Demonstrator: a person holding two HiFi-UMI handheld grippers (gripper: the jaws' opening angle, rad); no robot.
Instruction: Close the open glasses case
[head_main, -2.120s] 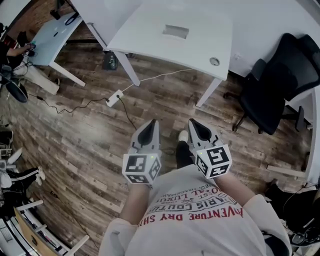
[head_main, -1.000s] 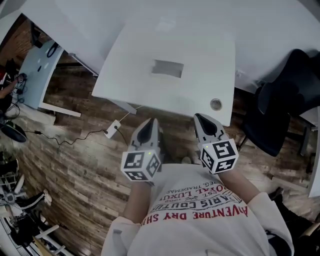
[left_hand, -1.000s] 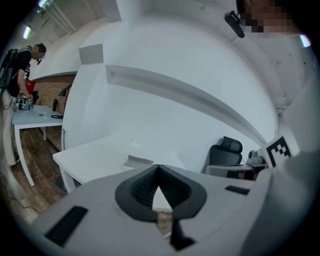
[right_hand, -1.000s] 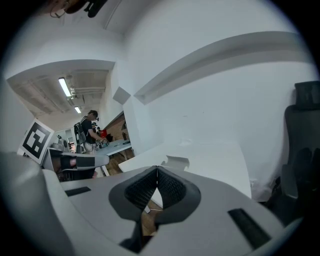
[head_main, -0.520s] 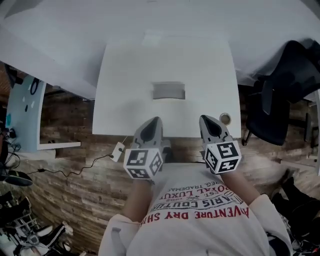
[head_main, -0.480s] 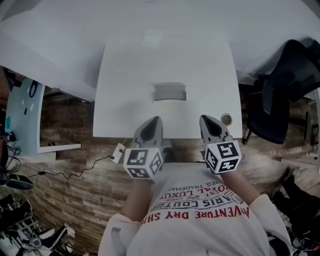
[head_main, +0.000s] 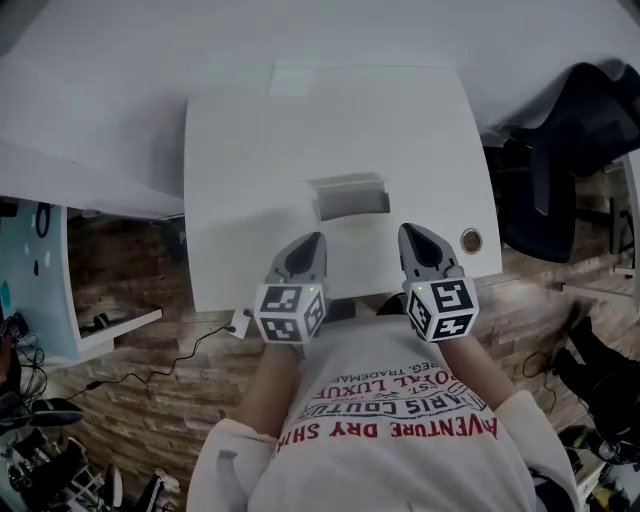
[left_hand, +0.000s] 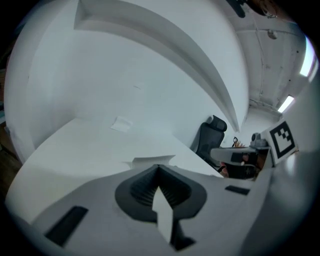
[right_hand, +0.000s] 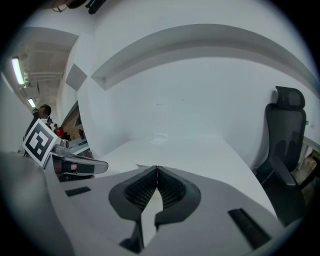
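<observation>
The glasses case (head_main: 350, 197) sits open in the middle of the white counter (head_main: 250, 120), straight ahead of the person and just beyond both sets of fingers. Its long axis runs across the body, left to right, with the right end tipped slightly farther away. In the head view the paler strip along its far side looks like the raised lid and the darker band on the near side like the tray, so the hinge is probably on the far edge, though that is a judgement. The left gripper (head_main: 308, 245) points at the case's left near corner and the right gripper (head_main: 410, 235) sits just outside its right near corner. The case therefore lies between their two lines, with neither clearly closer. Both pairs of fingers are clenched together on nothing. In the left gripper view the case (left_hand: 150, 161) shows as a pale edge right above the closed tips, near but not touching. Closing it likely means reaching forward over the tray to the lid.
</observation>
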